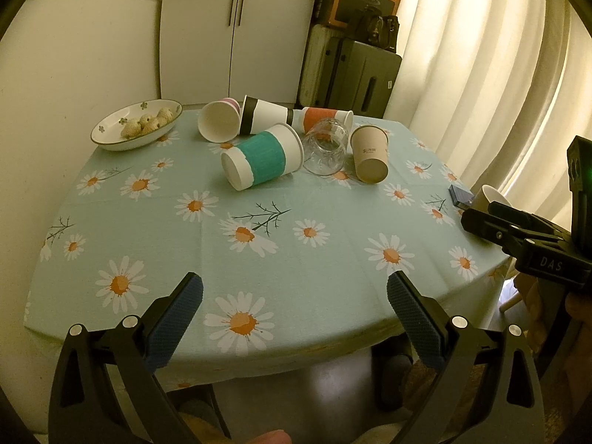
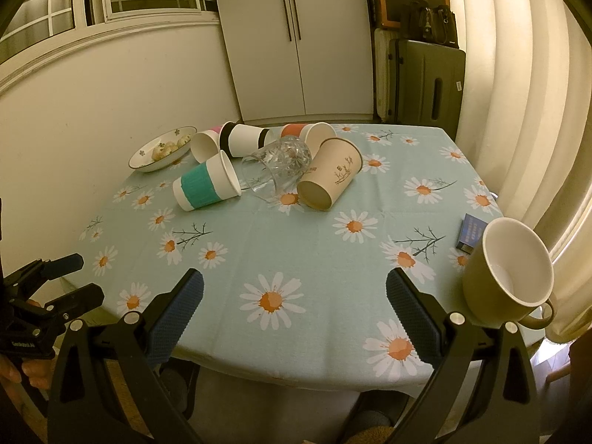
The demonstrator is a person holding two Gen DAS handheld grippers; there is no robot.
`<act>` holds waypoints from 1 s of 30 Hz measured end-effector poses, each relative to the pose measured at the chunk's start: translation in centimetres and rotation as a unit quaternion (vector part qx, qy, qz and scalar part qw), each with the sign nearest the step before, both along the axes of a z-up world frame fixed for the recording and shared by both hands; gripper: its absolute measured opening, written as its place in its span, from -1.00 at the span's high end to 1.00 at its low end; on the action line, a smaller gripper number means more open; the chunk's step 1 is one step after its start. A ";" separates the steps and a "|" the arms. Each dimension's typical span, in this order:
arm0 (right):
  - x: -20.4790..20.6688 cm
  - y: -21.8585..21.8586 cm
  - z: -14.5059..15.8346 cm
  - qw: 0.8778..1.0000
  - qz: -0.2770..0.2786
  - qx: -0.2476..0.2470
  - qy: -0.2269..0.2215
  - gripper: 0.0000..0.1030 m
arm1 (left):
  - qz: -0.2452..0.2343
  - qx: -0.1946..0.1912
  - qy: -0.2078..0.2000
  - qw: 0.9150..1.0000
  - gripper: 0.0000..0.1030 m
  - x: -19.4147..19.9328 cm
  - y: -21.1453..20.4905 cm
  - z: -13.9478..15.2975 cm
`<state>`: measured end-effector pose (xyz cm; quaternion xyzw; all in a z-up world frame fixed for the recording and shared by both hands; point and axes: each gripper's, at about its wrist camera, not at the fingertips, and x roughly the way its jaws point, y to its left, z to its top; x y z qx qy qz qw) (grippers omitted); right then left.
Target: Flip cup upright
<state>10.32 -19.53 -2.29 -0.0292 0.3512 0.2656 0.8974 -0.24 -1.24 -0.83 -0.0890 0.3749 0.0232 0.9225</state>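
Observation:
Several cups lie on their sides at the far middle of the table: a teal-banded cup (image 1: 262,159) (image 2: 205,185), a clear glass (image 1: 325,146) (image 2: 277,164), a beige paper cup (image 1: 370,153) (image 2: 329,174), a pink cup (image 1: 218,120), a black-banded cup (image 1: 262,114) (image 2: 242,138) and an orange-banded cup (image 1: 322,118) (image 2: 305,133). An olive mug (image 2: 508,270) (image 1: 490,196) stands near the right edge. My left gripper (image 1: 294,296) is open and empty over the near edge. My right gripper (image 2: 294,294) is open and empty, left of the mug.
A white bowl (image 1: 111,137) (image 2: 148,161) with round snacks sits at the far left. A small blue box (image 2: 470,231) (image 1: 460,196) lies beside the mug. The table (image 1: 296,244) has a daisy cloth. Suitcases, a fridge and curtains stand behind.

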 end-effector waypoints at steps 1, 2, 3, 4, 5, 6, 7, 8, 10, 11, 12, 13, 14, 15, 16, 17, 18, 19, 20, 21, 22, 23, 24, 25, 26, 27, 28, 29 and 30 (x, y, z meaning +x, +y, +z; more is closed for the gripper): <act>0.0 0.0 0.0 1.000 0.000 -0.001 0.000 -0.90 | 0.000 0.001 0.000 1.000 -0.88 0.0 0.1 0.0; 0.0 0.0 0.0 1.000 0.000 -0.001 0.000 -0.90 | 0.000 0.001 0.000 1.000 -0.88 0.0 0.2 0.0; 0.0 0.1 0.0 1.000 0.000 -0.001 0.001 -0.90 | 0.000 0.000 0.000 1.000 -0.88 0.0 0.2 0.0; 0.0 0.1 0.0 1.000 0.000 0.000 0.000 -0.90 | 0.000 0.000 0.001 1.000 -0.88 0.0 0.2 0.0; 0.0 0.1 0.0 1.000 -0.001 0.000 0.000 -0.90 | 0.001 0.000 0.001 1.000 -0.88 0.0 0.0 0.0; 0.0 0.1 0.0 1.000 0.000 -0.001 0.001 -0.90 | 0.000 0.000 0.001 1.000 -0.88 0.1 0.2 0.0; 0.0 0.1 0.0 1.000 0.001 -0.001 0.002 -0.90 | 0.000 -0.001 0.002 1.000 -0.88 0.2 0.2 -0.1; 0.0 0.1 -0.1 1.000 0.001 -0.001 0.003 -0.90 | 0.000 0.001 0.003 1.000 -0.88 0.3 0.1 -0.2; 0.1 0.1 -0.1 1.000 0.000 -0.001 0.005 -0.90 | 0.000 0.005 0.006 1.000 -0.88 0.5 0.0 -0.3; 0.1 0.1 -0.1 1.000 -0.001 -0.001 0.004 -0.90 | -0.001 0.005 0.008 1.000 -0.88 0.6 0.2 -0.3; 0.0 0.1 -0.1 1.000 -0.003 -0.003 0.002 -0.90 | -0.004 0.007 0.010 1.000 -0.88 0.8 0.2 -0.3; 0.1 0.2 -0.2 1.000 -0.006 -0.005 0.003 -0.90 | -0.007 0.009 0.010 1.000 -0.88 0.9 0.3 -0.2; 0.1 0.3 -0.2 1.000 -0.007 -0.006 0.004 -0.90 | -0.011 0.010 0.011 1.000 -0.88 1.1 0.3 -0.1; 0.1 0.4 -0.1 1.000 -0.004 -0.003 0.005 -0.90 | -0.019 0.011 0.014 1.000 -0.88 1.5 0.4 0.0; 0.3 0.4 0.0 1.000 -0.005 -0.003 0.005 -0.90 | -0.025 0.014 0.017 0.999 -0.88 1.8 0.4 0.1; 0.5 0.4 0.1 1.000 -0.008 -0.002 0.007 -0.90 | -0.032 0.019 0.021 0.999 -0.88 2.4 0.5 0.3; 0.7 0.5 0.3 1.000 -0.007 0.000 0.009 -0.90 | -0.037 0.020 0.024 0.999 -0.88 2.8 0.8 0.5; 1.0 0.4 0.6 1.000 -0.010 0.002 0.010 -0.90 | -0.048 0.024 0.028 0.998 -0.88 3.4 0.9 0.8; 1.3 0.3 0.9 1.000 -0.013 0.004 0.012 -0.90 | -0.055 0.028 0.030 0.998 -0.88 3.9 1.1 1.1; 1.6 0.4 1.1 1.000 -0.013 0.009 0.015 -0.90 | -0.062 0.038 0.033 0.997 -0.88 4.5 1.2 1.4; 1.9 0.4 1.5 1.000 -0.012 0.013 0.016 -0.90 | -0.076 0.051 0.036 0.995 -0.88 5.4 1.5 2.1; 2.2 0.6 1.8 1.000 -0.013 0.014 0.016 -0.90 | -0.090 0.060 0.039 0.993 -0.88 6.3 1.7 2.7; 2.4 0.8 2.1 1.000 -0.013 0.016 0.017 -0.90 | -0.098 0.066 0.042 0.992 -0.87 6.9 1.9 3.0; 2.7 1.0 2.4 0.999 -0.011 0.023 0.021 -0.90 | -0.108 0.073 0.047 0.990 -0.87 7.7 2.1 3.5; 3.0 1.3 2.7 0.999 -0.010 0.032 0.026 -0.90 | -0.119 0.085 0.051 0.988 -0.87 8.7 2.5 4.1; 3.3 1.7 2.9 0.999 -0.009 0.040 0.033 -0.90 | -0.123 0.090 0.054 0.987 -0.87 9.3 2.7 4.3; 3.6 2.0 3.0 0.998 -0.007 0.047 0.040 -0.90 | -0.130 0.093 0.060 0.985 -0.87 10.0 3.0 4.7; 3.8 2.2 3.1 0.997 -0.005 0.055 0.047 -0.90 | -0.139 0.094 0.065 0.984 -0.87 10.7 3.2 5.0; 4.1 2.6 3.1 0.996 -0.003 0.063 0.055 -0.90 | -0.151 0.101 0.072 0.981 -0.87 11.6 3.4 5.3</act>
